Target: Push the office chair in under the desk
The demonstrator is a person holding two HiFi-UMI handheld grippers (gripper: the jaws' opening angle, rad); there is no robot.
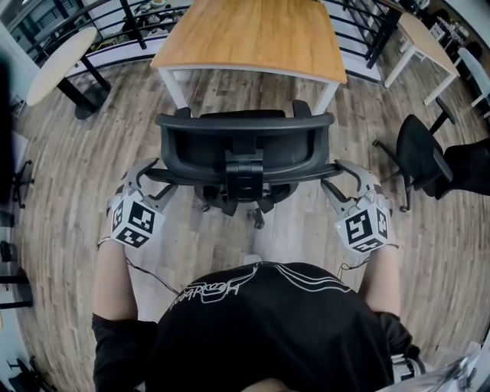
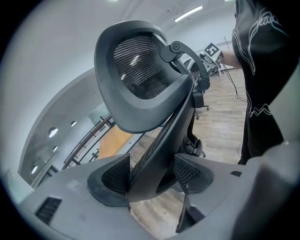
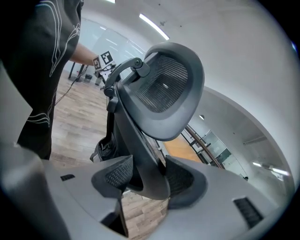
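Desk (image 1: 253, 34) straight beyond office chair (image 1: 245, 145). Your left gripper (image 1: 145, 174) and right gripper (image 1: 344, 174) clamp chair's opposite side edges, level with each other; push squarely.

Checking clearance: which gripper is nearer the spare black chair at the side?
Right. The right gripper grips the office chair by its backrest edge on the spare chair side; the left gripper grips the far edge.

Pale plank floor (image 1: 69, 153). A black railing (image 1: 73, 23) runs along the far side. A round table (image 1: 57, 61) stands left; a white-legged table (image 1: 425, 38) and second chair (image 1: 421, 149) stand right. Strip lights (image 3: 154, 27) shine overhead, seemingly on a white ceiling.
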